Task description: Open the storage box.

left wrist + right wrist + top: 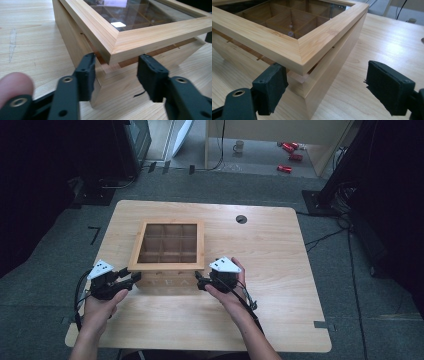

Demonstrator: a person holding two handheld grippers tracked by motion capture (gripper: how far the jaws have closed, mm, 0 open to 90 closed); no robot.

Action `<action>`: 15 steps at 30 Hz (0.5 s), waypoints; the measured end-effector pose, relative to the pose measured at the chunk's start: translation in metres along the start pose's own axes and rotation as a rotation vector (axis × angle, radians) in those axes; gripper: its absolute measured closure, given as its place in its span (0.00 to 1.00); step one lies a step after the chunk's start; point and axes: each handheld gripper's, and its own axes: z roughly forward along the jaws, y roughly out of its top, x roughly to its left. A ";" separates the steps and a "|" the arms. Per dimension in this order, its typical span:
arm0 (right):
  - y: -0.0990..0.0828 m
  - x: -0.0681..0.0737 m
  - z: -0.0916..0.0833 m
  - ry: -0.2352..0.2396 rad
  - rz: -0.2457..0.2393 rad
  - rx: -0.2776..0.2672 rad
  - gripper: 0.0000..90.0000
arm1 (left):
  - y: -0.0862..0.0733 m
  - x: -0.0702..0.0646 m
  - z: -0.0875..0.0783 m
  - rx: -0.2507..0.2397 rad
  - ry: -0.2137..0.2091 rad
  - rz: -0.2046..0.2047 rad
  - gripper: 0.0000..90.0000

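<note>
A wooden box [165, 283] with a glass-paned lid [171, 223] stands mid-table, with divided compartments showing through the glass. The lid's front edge is lifted slightly, leaving a gap above the box. My left gripper [133, 278] is at the front left corner. In the left gripper view, my left gripper [117, 68] is open, its jaws straddling the lid [140, 37] corner just under its edge. My right gripper [199, 281] is at the front right corner. There, my right gripper [324, 77] is open around the lid [274, 47] corner above the box [332, 67].
The light wooden table [270, 250] has a round cable hole [241, 219] behind the box. Bare tabletop lies to the right and in front. On the floor beyond are red cans [285, 168], a mug [239, 146] and dark equipment stands at both sides.
</note>
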 end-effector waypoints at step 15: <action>0.036 -0.006 -0.007 0.015 -0.055 -0.062 0.16 | -0.042 0.022 0.010 0.207 0.173 0.000 0.16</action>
